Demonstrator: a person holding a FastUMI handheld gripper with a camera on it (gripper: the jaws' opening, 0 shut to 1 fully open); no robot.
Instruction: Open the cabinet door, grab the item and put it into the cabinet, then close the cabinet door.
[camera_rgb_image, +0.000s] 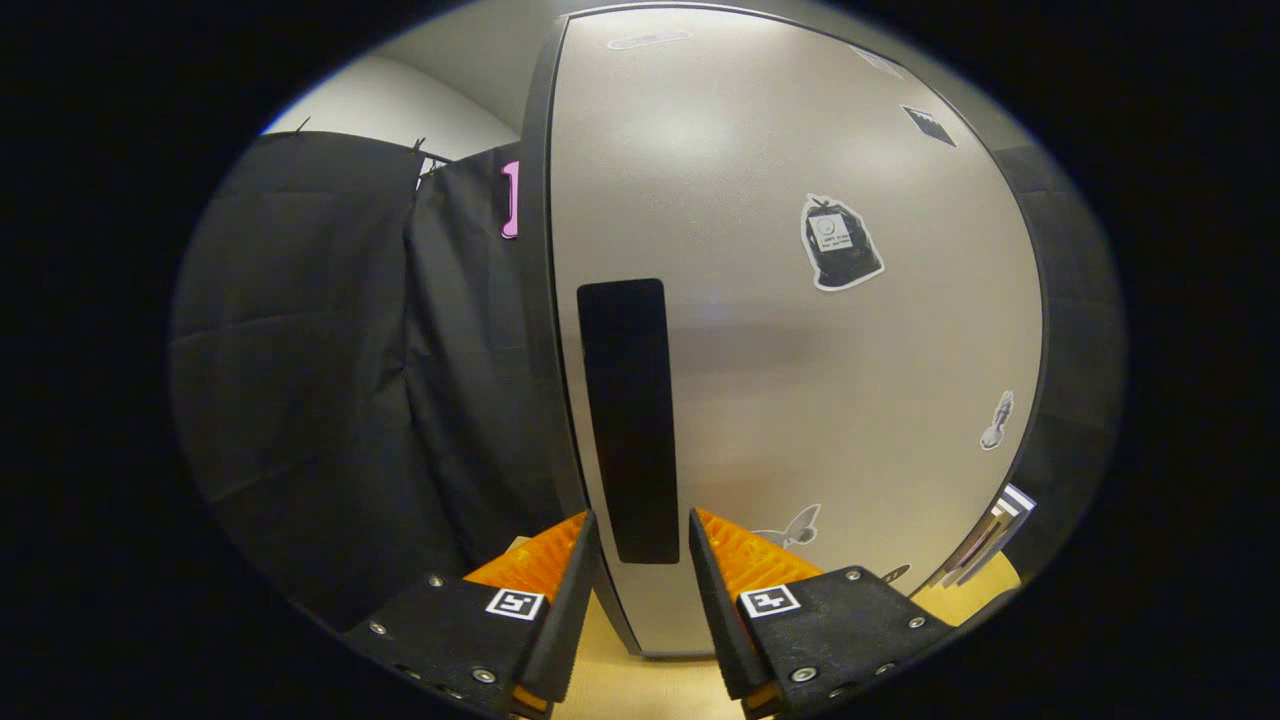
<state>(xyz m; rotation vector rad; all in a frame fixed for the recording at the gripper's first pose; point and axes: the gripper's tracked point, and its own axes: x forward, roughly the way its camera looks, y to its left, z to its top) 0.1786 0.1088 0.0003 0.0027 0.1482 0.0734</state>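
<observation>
Black booth cloth (330, 380) hangs to the left, above a pale wooden surface (640, 685). Just ahead we face the closed grey cabinet door (800, 400), its dark vertical handle (630, 420) near the left edge. Our gripper (643, 560) is open, fingers either side of the handle's lower end, holding nothing. Stickers (838, 243) dot the door.

Dim, soft door (790, 330) glare, fisheye-warped.
</observation>
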